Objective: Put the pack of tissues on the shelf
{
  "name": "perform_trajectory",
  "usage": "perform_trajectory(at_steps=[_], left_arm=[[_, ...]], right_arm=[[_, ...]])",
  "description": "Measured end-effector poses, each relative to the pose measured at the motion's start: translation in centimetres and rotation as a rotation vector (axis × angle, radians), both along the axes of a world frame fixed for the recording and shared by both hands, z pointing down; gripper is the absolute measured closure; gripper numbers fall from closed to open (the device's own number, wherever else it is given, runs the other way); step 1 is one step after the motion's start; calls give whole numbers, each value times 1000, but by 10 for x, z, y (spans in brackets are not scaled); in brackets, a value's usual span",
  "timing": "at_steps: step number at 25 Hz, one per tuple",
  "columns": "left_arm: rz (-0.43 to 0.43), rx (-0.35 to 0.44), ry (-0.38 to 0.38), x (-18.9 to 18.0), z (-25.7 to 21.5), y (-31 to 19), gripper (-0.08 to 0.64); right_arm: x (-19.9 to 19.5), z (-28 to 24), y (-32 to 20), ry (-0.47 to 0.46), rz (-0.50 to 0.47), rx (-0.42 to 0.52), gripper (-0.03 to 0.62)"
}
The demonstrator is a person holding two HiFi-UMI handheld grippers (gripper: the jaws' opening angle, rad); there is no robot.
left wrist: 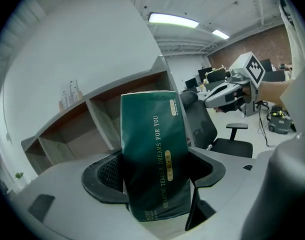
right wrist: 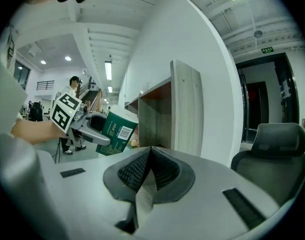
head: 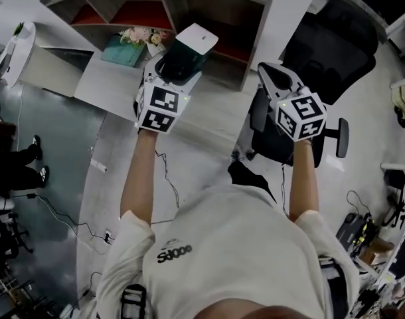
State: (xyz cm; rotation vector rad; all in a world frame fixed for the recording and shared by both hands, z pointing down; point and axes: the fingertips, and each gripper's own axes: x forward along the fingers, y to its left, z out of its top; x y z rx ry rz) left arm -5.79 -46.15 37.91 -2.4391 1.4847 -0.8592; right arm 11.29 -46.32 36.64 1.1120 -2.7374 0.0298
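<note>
The pack of tissues (head: pixel 191 50) is dark green with a white end and stands upright between the jaws of my left gripper (head: pixel 174 67), which is shut on it. It is held in the air just in front of the wooden shelf (head: pixel 164 4). In the left gripper view the pack (left wrist: pixel 153 149) fills the gap between the jaws, and the shelf's compartments (left wrist: pixel 72 134) lie behind it to the left. My right gripper (head: pixel 271 76) hangs to the right near the shelf's end panel, jaws shut on nothing (right wrist: pixel 149 155). From there I see the pack (right wrist: pixel 115 127) held at the left.
Pink flowers (head: pixel 142 35) and a teal box (head: pixel 125 52) sit on the shelf's lower left part. A black office chair (head: pixel 325 42) stands right of the shelf's white end panel (head: pixel 289 18). Cables trail over the floor (head: pixel 166 178). A person's feet (head: pixel 36 158) show at far left.
</note>
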Motion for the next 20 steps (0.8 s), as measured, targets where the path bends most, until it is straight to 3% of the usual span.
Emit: perform_trajectory(at_steps=[6,12,20], left_arm=[[77,7,-209,22,13,-45,195],[152,-29,-287,41,32,-73,195],[257,8,-540,56,49,-103,195]], right_arm=[[5,10,-23,-8,2,-14,586],[8,19,-31,13,-8,-24,586],[14,30,-38,14,6,-47,586]])
